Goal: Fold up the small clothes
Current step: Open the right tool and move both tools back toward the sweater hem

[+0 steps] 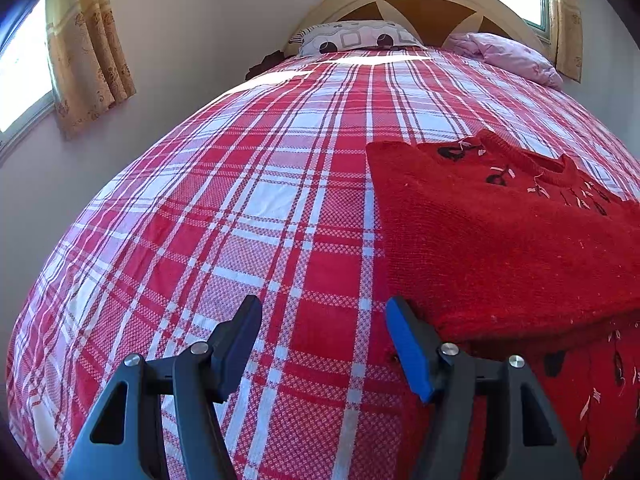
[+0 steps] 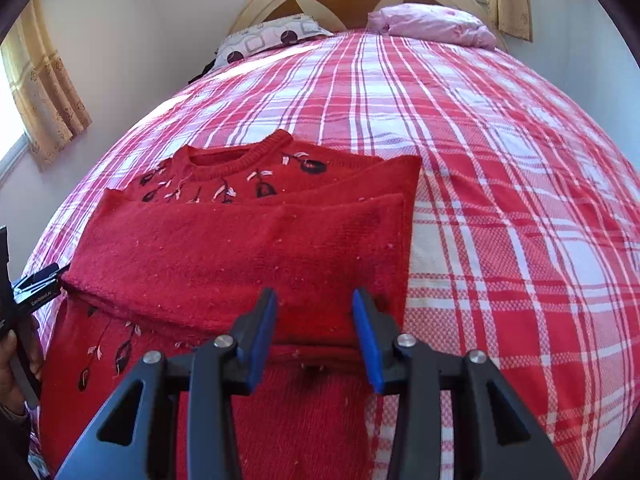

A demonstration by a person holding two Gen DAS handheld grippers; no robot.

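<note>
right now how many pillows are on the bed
2, both at the headboard end: a grey patterned pillow on the left and a pink pillow on the right. More could be hidden beyond the frame.

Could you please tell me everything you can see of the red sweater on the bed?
The red sweater is a knitted, fuzzy-looking garment with a ribbed round collar and dark flowers with pale leaves embroidered below the neck and on its near part. It lies on the plaid bedspread, both sleeves folded across its chest, collar towards the headboard. The right gripper hangs over its near sleeve fold, jaws apart and not pressing it. The left gripper stands open at its edge, one finger beside the fold; contact cannot be told.
</note>
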